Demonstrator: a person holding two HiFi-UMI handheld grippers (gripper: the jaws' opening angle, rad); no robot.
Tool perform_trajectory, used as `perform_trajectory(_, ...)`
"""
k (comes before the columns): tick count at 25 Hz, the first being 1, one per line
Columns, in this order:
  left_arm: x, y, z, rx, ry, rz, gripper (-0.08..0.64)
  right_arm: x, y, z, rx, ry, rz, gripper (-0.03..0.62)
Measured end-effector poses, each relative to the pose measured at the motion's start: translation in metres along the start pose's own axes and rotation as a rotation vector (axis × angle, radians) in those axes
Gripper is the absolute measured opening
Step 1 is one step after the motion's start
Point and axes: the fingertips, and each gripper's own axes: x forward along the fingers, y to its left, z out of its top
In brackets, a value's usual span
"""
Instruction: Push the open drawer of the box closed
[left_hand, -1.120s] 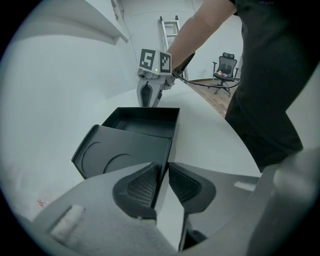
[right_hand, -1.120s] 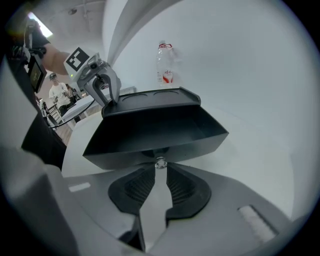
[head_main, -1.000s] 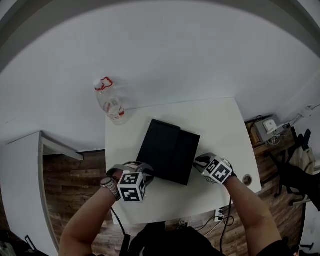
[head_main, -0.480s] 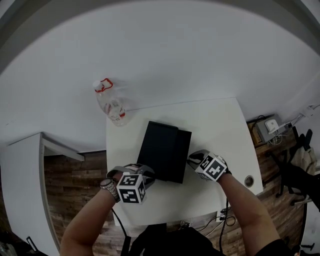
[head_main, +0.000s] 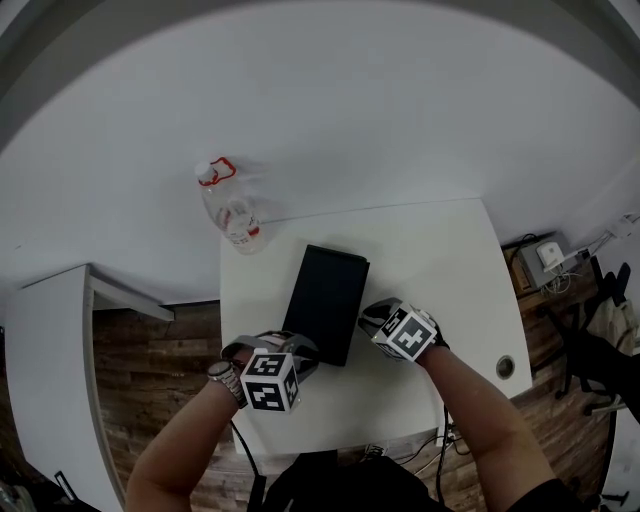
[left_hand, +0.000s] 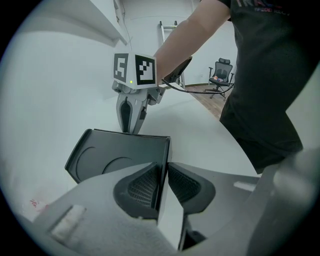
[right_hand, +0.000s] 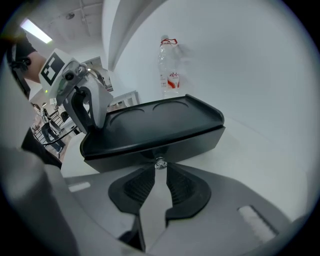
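Observation:
A flat black box (head_main: 325, 300) lies on the white table (head_main: 430, 260), its drawer pushed in flush with the body. My right gripper (head_main: 366, 318) is at the box's right side. In the right gripper view (right_hand: 160, 169) its jaws are shut, tips against the drawer's small metal knob (right_hand: 160, 163) on the drawer front (right_hand: 200, 140). My left gripper (head_main: 300, 348) is at the box's opposite side. In the left gripper view (left_hand: 162, 167) its jaws are shut, tips against the box's edge (left_hand: 165, 150). Each gripper shows across the box in the other's view: right gripper (left_hand: 131, 127), left gripper (right_hand: 92, 125).
A clear plastic bottle with a red cap ring (head_main: 232, 208) stands at the table's far left corner, just beyond the box. A white shelf unit (head_main: 50, 350) is left of the table. Cables and a power strip (head_main: 545, 258) lie on the wooden floor at the right.
The drawer has slid leftward into the box, which now looks narrower. My right gripper moved left with it. The left gripper has stayed at the box's other side.

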Motion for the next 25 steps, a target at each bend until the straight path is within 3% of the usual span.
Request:
perform_trajectory(14, -0.001, 0.000, 0.000, -0.020, -0.020, 0.018, 0.074, 0.007, 0.001, 0.007, 0.031, -0.001, -0.014, 0.083)
perform_trajectory(17, -0.003, 0.001, 0.000, -0.040, -0.052, 0.074, 0.074, 0.005, 0.003, 0.006, 0.087, -0.040, -0.026, 0.101)
perform_trajectory(20, -0.010, 0.003, -0.003, -0.076, -0.092, 0.180, 0.075, -0.011, 0.010, -0.001, 0.150, -0.101, -0.031, 0.105)
perform_trajectory(24, -0.023, -0.007, 0.001, -0.153, -0.134, 0.261, 0.072, -0.057, 0.029, -0.013, 0.281, -0.250, -0.011, 0.005)
perform_trajectory(25, -0.026, -0.011, 0.003, -0.171, -0.137, 0.274, 0.070, -0.070, 0.035, -0.015, 0.321, -0.295, 0.002, 0.005)
